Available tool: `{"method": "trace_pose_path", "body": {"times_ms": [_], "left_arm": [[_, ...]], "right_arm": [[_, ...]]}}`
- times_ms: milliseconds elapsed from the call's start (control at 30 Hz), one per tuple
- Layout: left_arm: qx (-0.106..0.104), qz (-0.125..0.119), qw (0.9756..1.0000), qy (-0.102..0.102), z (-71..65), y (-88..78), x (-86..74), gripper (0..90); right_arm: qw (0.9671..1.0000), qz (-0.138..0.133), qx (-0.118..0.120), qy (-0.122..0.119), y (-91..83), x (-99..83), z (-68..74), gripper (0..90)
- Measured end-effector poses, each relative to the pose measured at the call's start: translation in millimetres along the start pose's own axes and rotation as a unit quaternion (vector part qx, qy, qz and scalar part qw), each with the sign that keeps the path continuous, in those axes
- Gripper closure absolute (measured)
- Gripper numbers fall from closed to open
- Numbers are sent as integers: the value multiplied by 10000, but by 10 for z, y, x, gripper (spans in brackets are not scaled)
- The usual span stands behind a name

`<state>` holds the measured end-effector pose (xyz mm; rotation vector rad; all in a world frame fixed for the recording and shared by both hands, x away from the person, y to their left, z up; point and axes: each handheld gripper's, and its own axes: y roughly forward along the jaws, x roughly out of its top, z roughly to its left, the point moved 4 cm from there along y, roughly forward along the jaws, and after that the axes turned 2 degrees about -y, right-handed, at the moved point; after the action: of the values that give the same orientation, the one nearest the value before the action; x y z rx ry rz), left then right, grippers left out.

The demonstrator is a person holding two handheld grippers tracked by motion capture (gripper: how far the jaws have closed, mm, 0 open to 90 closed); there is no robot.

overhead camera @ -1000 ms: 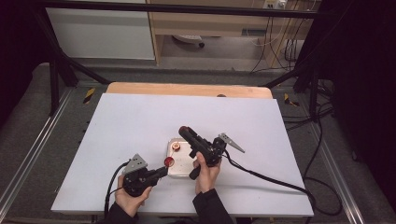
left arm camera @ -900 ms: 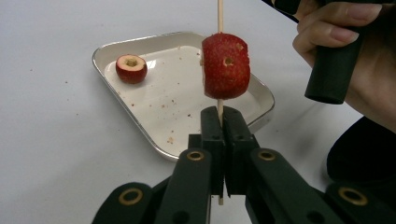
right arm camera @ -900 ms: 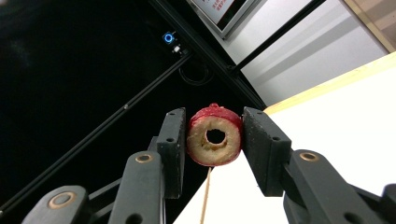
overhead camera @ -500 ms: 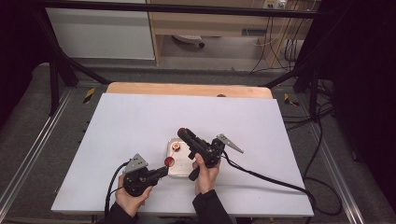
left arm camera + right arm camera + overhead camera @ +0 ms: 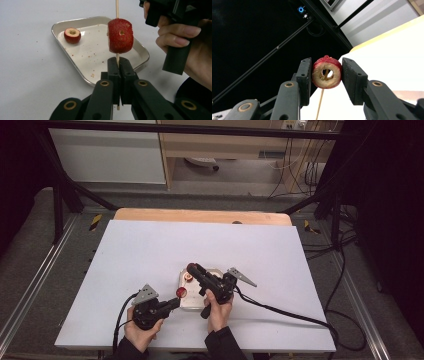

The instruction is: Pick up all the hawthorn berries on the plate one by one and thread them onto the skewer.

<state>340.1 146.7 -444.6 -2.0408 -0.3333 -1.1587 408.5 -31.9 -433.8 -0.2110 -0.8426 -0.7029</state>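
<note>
Fruit goes on a skewer over a small metal tray (image 5: 75,67) on the white table (image 5: 150,255).

The tray, near the table's front edge, holds one cored red fruit piece (image 5: 72,35) at its far left corner, amid scattered crumbs. The left gripper (image 5: 117,65), at the near left, has its fingers pressed together on a thin wooden skewer (image 5: 116,8), held upright with a second red fruit piece (image 5: 120,35) already threaded on it above the tray. The right gripper (image 5: 325,75), just right of it, holds a third cored fruit ring (image 5: 327,72) between narrowly set fingers, raised over the tray. The skewer's top runs out of the left gripper view, and in the high view the stick is too thin to make out. The person's right hand (image 5: 218,307) covers part of the tray's near right corner.
</note>
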Motion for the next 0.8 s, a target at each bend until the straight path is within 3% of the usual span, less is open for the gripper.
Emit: {"method": "trace_pose_path", "body": {"times_ms": [467,800], "left_arm": [[85,54,9999,73,27,41,-7,886],[87,54,9998,187,34,52,-16,885]], "right_arm": [[9987,503,-7,-18,-53,-226,32,615],[9975,697,-5,-65,-84,-300,56,613]]}}
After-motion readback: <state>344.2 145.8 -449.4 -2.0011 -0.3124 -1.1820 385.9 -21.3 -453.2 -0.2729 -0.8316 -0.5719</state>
